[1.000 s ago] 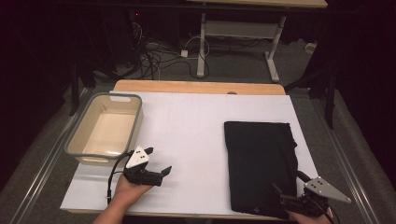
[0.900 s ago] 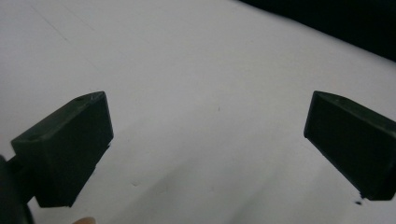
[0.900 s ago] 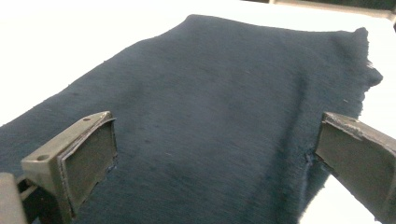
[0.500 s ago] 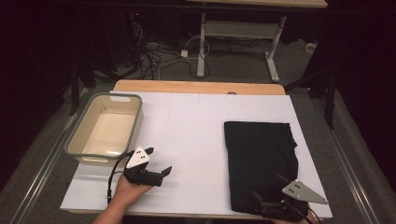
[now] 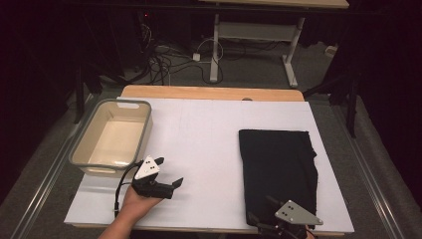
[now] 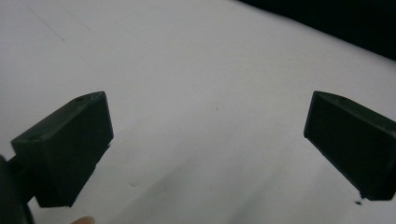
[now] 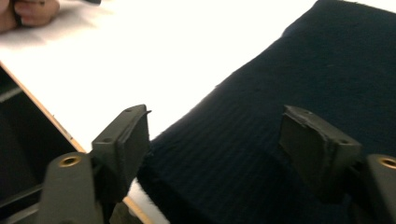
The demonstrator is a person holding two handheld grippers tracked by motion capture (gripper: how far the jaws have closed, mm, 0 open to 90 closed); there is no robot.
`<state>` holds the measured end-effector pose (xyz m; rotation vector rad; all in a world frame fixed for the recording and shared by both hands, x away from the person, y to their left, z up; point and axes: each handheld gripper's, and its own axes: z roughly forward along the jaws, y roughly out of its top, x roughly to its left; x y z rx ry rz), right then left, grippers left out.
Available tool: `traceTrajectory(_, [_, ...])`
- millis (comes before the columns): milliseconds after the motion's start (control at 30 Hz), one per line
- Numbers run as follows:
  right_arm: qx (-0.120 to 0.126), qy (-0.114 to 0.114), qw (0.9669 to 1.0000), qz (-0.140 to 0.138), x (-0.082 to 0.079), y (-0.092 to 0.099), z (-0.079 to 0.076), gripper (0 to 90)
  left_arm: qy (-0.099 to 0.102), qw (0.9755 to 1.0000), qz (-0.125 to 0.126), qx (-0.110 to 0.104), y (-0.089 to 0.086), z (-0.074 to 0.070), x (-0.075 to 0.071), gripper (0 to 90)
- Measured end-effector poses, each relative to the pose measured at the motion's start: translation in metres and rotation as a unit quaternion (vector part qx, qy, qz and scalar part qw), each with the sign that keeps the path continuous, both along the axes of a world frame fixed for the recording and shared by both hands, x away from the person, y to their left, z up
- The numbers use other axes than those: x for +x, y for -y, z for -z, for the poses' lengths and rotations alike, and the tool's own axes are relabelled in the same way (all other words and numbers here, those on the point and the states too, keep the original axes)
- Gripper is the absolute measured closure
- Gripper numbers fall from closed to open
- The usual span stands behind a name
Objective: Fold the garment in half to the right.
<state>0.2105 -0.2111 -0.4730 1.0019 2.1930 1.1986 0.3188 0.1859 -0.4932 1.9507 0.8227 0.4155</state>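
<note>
The black cloth [image 5: 277, 172] lies flat by the bench's [image 5: 209, 134] right edge. The right tool [image 7: 215, 140] straddles its near-left corner, jaws closing, not yet pinching. The left tool [image 5: 171, 185] gapes empty near the front edge.

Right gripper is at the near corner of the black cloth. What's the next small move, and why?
Probably ease the right gripper a touch further onto the black cloth, then finish closing. Its jaws have just been closing and now straddle the near corner at the table edge, but the pads do not yet press the fabric.
</note>
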Motion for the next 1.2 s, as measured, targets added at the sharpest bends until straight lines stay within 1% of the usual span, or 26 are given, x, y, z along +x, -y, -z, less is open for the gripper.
traceTrajectory(133, [-0.011,-0.017,0.9997,-0.011,-0.001,-0.009,0.005,33.0,0.0,1.0,0.0,0.0,0.0,0.0,0.0,0.5])
traceTrajectory(200, [-0.017,-0.025,0.9995,-0.008,-0.001,-0.011,0.008,33.1,0.0,1.0,0.0,0.001,0.0,0.0,0.0,0.6])
traceTrajectory(233, [-0.024,-0.028,0.9993,-0.005,-0.001,-0.013,0.01,33.1,0.0,1.0,0.0,0.001,0.0,0.0,0.0,0.6])
traceTrajectory(267, [-0.031,-0.029,0.9991,-0.004,0.0,-0.014,0.012,33.1,0.0,1.0,0.0,0.001,0.0,0.0,0.0,0.6])
traceTrajectory(333, [-0.038,-0.031,0.9988,-0.002,0.0,-0.016,0.015,32.9,0.0,1.0,0.0,0.002,0.0,0.0,0.0,0.6])
traceTrajectory(500, [-0.065,-0.023,0.9976,0.008,0.0,-0.023,0.019,33.1,0.0,1.0,0.0,0.003,0.001,0.0,0.0,0.6])
traceTrajectory(633, [-0.098,-0.009,0.995,0.019,-0.001,-0.031,0.022,34.8,0.0,1.0,-0.001,0.003,0.001,0.0,0.0,0.6])
traceTrajectory(700, [-0.099,-0.011,0.9948,0.023,-0.001,-0.032,0.022,36.4,0.0,1.0,-0.002,0.002,0.001,0.0,0.0,0.6])
traceTrajectory(867, [-0.103,-0.005,0.9942,0.03,0.002,-0.031,0.021,47.9,0.0,1.0,-0.002,0.003,0.001,0.0,0.0,0.6])
traceTrajectory(1000, [-0.118,0.008,0.9922,0.039,0.003,-0.03,0.021,62.1,0.0,1.0,-0.003,0.003,0.001,0.0,0.0,0.6])
traceTrajectory(1100, [-0.126,0.013,0.9913,0.036,0.004,-0.029,0.021,67.2,0.0,1.0,-0.003,0.003,0.001,0.0,0.0,0.7])
traceTrajectory(1200, [-0.117,0.011,0.9926,0.031,0.005,-0.027,0.02,70.4,0.0,1.0,-0.003,0.003,0.001,0.0,0.0,0.7])
